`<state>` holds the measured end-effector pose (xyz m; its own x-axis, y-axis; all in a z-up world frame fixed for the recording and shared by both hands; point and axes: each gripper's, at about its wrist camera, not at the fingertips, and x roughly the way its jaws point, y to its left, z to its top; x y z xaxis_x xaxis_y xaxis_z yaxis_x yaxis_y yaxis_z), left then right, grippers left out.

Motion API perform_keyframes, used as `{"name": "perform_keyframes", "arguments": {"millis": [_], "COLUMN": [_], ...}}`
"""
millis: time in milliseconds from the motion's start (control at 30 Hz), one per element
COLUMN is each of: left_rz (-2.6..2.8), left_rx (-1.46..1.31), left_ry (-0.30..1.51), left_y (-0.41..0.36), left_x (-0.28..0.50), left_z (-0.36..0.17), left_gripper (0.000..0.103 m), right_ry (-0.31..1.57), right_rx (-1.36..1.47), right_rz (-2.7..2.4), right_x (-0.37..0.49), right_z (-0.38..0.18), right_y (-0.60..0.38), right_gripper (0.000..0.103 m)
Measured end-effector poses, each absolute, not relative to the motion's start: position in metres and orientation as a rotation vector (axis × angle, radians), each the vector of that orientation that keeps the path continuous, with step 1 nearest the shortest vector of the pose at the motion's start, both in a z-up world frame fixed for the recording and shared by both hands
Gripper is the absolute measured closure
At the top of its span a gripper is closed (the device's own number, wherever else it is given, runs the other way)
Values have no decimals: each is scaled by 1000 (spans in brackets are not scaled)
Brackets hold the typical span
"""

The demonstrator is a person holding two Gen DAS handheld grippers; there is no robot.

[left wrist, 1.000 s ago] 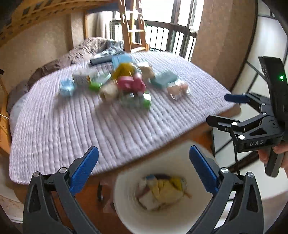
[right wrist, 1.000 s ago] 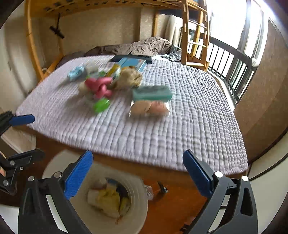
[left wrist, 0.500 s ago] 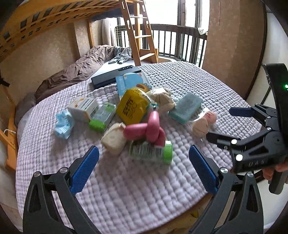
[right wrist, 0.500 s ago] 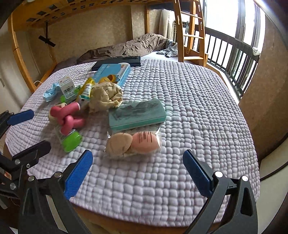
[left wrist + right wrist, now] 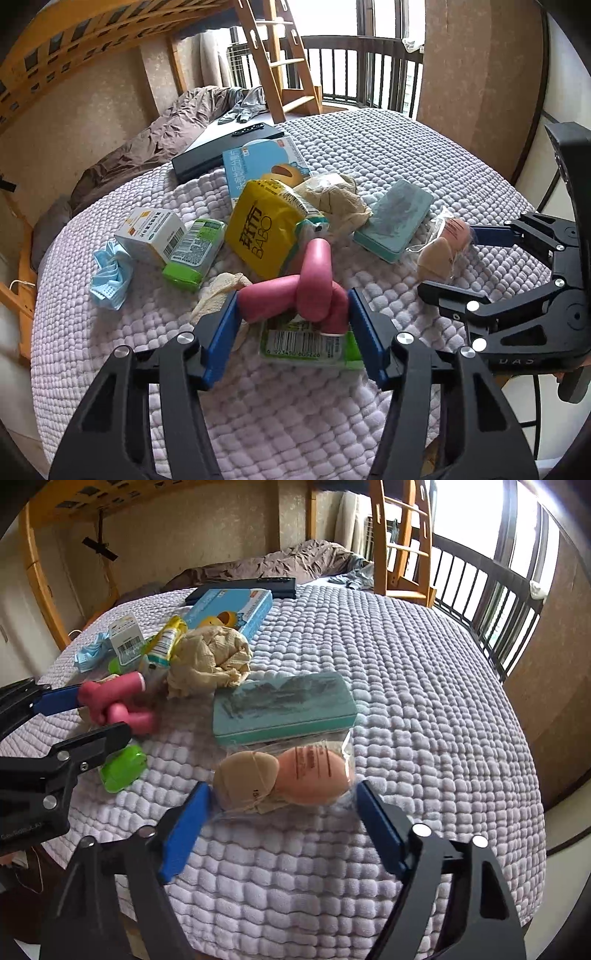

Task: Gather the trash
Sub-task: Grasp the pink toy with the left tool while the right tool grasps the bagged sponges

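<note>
The left gripper [image 5: 291,328] is clamped on a pink twisted piece of trash [image 5: 295,291]; its jaws have just closed in, and the blue pads [image 5: 221,336] press the pink piece from both sides. That piece lies on the quilted lilac bedcover [image 5: 295,413], on top of a green-and-white barcoded packet [image 5: 306,345] that sits low between the same pads. The gripper points steeply down at the bed from the near edge. Just behind the pink piece lie a yellow pouch [image 5: 262,229], a crumpled beige wad [image 5: 336,199], a second green-capped packet [image 5: 192,251], a small white box [image 5: 147,232] and a crumpled blue face mask [image 5: 110,277]; a blue carton [image 5: 255,162] and a dark flat box [image 5: 221,151] lie farther back. The right gripper [image 5: 284,823] also tilts down over the bed's near edge, and its jaws have just been closing around a clear bag holding two sponges [image 5: 284,779], one tan and one orange. The bag sits between the blue pads, but a gap shows at each side, so the pads do not yet press it. A teal flat case [image 5: 284,705] lies just behind the bag, touching it. In the left wrist view a fingertip [image 5: 563,376] shows at the right gripper's handle, at the frame's right edge.
</note>
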<state>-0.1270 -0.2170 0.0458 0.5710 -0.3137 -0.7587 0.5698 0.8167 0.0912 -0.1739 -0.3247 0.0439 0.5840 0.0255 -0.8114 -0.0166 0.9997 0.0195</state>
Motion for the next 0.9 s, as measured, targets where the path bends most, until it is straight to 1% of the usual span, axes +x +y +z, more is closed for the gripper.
{"name": "perform_keyframes", "arguments": {"millis": [900], "left_rz": [-534], "left_rx": [229], "left_ry": [802], "left_y": [-189], "left_x": [-149], "left_z": [72], "left_gripper": [44], "right_ry": [904], "right_rx": [90], "right_rz": [53], "right_x": [-208], "right_z": [77], "right_y": [-333], "right_gripper": [29]}}
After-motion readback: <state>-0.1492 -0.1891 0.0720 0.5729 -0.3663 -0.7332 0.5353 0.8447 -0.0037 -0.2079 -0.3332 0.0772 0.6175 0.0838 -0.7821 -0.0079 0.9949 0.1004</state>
